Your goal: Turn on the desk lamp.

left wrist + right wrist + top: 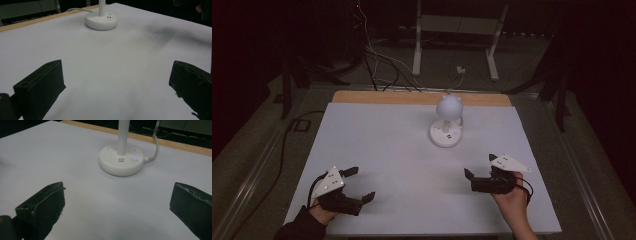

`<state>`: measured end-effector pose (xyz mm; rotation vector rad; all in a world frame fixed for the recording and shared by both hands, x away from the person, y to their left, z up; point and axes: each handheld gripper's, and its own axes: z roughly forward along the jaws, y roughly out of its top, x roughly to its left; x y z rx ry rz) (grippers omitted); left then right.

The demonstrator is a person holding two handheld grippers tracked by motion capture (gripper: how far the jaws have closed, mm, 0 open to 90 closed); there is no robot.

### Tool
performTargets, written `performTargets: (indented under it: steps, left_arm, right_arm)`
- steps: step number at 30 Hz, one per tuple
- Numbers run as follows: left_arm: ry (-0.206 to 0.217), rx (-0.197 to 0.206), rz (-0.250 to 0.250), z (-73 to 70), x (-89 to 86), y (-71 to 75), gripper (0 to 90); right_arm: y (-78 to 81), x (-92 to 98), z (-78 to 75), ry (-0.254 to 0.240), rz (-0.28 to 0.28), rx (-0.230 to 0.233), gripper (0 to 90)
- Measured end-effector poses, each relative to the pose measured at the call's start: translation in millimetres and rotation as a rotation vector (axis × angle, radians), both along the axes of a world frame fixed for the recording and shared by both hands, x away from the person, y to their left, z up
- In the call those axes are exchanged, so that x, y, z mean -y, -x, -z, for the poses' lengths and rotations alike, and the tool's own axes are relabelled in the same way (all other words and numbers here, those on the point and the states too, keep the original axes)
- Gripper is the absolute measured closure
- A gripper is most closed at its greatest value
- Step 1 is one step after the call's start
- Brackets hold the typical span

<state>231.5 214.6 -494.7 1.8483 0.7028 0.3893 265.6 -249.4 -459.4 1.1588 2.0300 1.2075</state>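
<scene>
A small white desk lamp [447, 111] with a round head stands on a round base [445, 134] at the far middle of the white table top [377, 150]. Its base [101, 21] carries small ports and a blue lit button [134, 159]; a white cable [156, 147] leaves it toward the back. My left gripper [360, 185] rests near the front left edge, open, with nothing between its jaws. My right gripper [481, 166] sits at the front right, held by a hand, open and empty, pointing toward the lamp.
A wooden strip [387, 97] runs along the table's far edge. Beyond it lie cables [377, 65] on the floor and a white frame stand [457, 35]. Metal rails run along both sides of the table. A dark cable [287, 150] trails down the left side.
</scene>
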Motion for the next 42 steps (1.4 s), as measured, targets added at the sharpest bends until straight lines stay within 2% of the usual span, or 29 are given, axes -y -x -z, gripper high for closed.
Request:
performTargets:
  steps: [8,20,32,42]
  left_arm:
    - [0.006,-0.001,0.000,-0.2,-0.2,-0.1,0.4]
    - [0.008,0.000,0.001,-0.5,-0.3,0.1,0.4]
    - [0.008,0.000,0.003,-0.6,-0.5,0.2,0.4]
    - [0.008,-0.001,0.005,-0.7,-0.2,0.4,0.4]
  right_arm:
    - [-8.0,-11.7,-9.5,0.017,0.001,0.029,0.0]
    - [-19.3,-32.6,-15.0,0.019,-0.016,0.033,0.0]
    - [-28.1,-54.7,-13.1,0.029,-0.045,0.024,0.0]
    - [-33.9,-68.9,-9.2,0.038,-0.021,0.018,0.0]
